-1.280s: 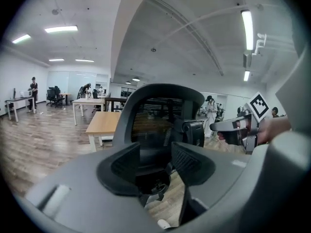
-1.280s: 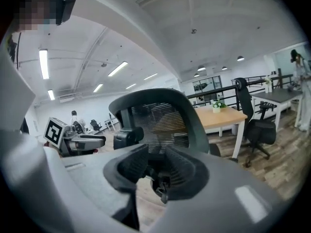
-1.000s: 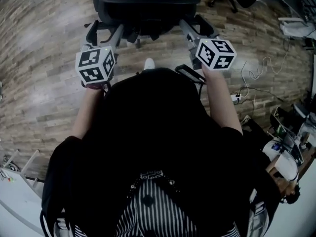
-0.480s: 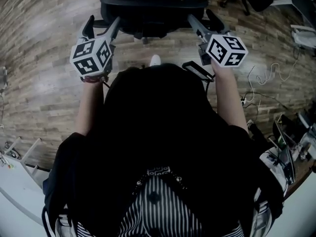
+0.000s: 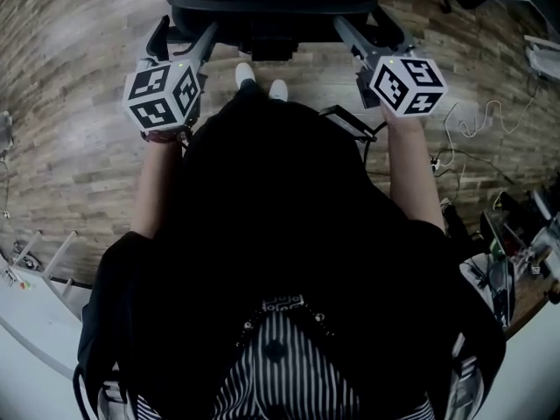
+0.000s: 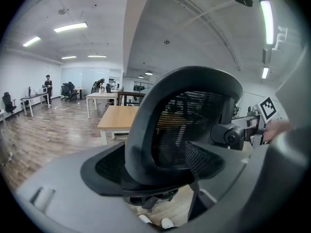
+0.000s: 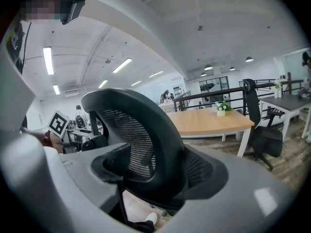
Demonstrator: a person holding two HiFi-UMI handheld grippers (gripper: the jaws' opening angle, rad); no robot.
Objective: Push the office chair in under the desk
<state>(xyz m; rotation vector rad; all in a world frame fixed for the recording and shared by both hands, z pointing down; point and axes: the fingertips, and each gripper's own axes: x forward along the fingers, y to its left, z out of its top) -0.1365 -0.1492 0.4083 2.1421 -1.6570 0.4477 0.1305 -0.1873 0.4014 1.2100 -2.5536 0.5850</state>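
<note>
In the head view, the office chair point(image 5: 262, 7) stood at 12 o'clock, with the left hand-held gripper point(image 5: 199, 49) at 11 and the right hand-held gripper point(image 5: 354, 40) at 1. In the left gripper view, the jaws were wide with the backrest point(image 6: 184, 125) between them, perhaps touching it. The table point(image 6: 116, 118) stood beyond, at 10 o'clock. In the right gripper view, the jaws were wide too. An uneven push could swivel the chair against a table leg.

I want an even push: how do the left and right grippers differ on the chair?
The left gripper sits at the left edge of the office chair's back, the right gripper at its right edge. The left gripper sits slightly lower in the head view than the right gripper. Both have jaws apart astride the backrest.
</note>
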